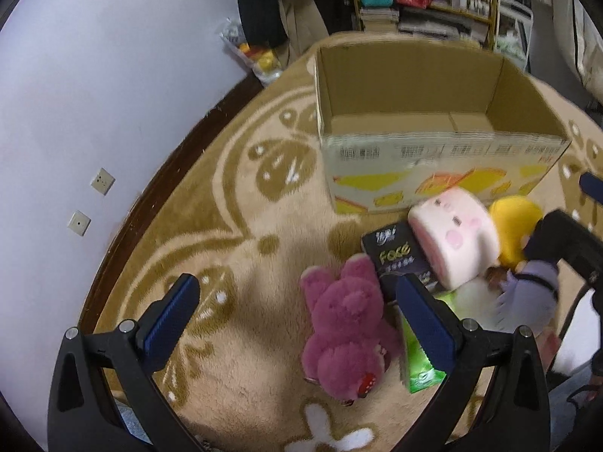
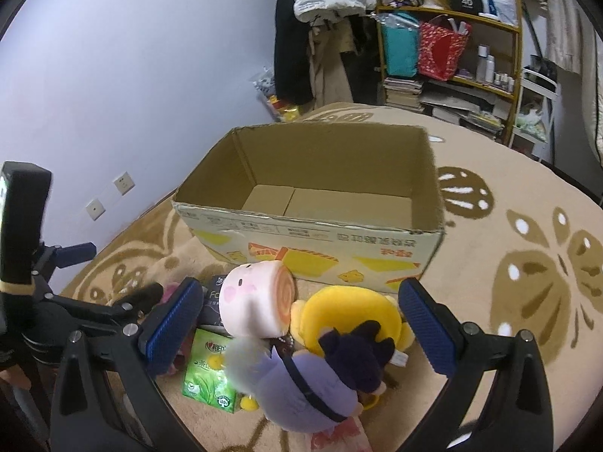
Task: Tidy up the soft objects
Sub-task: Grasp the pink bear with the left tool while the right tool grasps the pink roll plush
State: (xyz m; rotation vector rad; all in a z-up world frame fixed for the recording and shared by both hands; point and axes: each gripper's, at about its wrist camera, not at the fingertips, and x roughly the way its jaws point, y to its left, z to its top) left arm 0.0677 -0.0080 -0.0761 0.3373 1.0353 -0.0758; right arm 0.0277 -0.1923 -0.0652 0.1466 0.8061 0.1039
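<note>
An open cardboard box (image 1: 433,150) (image 2: 320,245) stands on the carpet with nothing in it. In front of it lies a pile: a pink roll-shaped plush (image 1: 454,235) (image 2: 256,301), a yellow plush (image 1: 516,226) (image 2: 350,316), a purple-haired doll in lilac (image 1: 527,297) (image 2: 320,388), a magenta bear (image 1: 346,327), a black tissue pack (image 1: 399,256) (image 2: 215,301) and a green tissue pack (image 1: 418,361) (image 2: 211,369). My left gripper (image 1: 297,316) is open above the bear. My right gripper (image 2: 301,324) is open above the doll and yellow plush.
A beige patterned carpet (image 1: 226,226) (image 2: 508,263) covers the floor. A lilac wall with sockets (image 1: 101,180) is at the left. Hanging clothes (image 2: 324,37) and a cluttered shelf (image 2: 452,56) stand behind the box. A plastic bag (image 1: 252,52) lies by the wall.
</note>
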